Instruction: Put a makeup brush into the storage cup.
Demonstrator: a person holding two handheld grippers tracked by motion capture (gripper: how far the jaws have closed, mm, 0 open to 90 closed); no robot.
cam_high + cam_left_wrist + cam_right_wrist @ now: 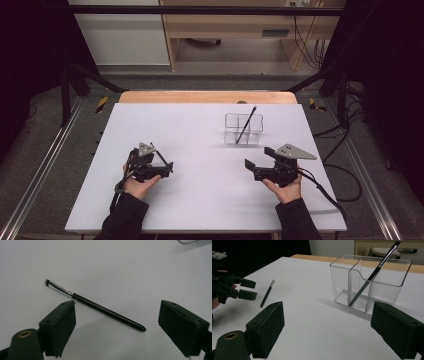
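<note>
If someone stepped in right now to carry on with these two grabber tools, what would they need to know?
Left gripper: jaws open, down over the loose brush lying flat on the white table, not yet gripped.
Right gripper: open, empty, facing the clear organizer.
Done: one brush leans in the organizer.
Left: probably close on the loose brush, lift it and stand it in the organizer too.

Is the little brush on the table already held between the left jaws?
No, the brush lies flat on the white table, with the jaws standing wide apart on either side.
</note>
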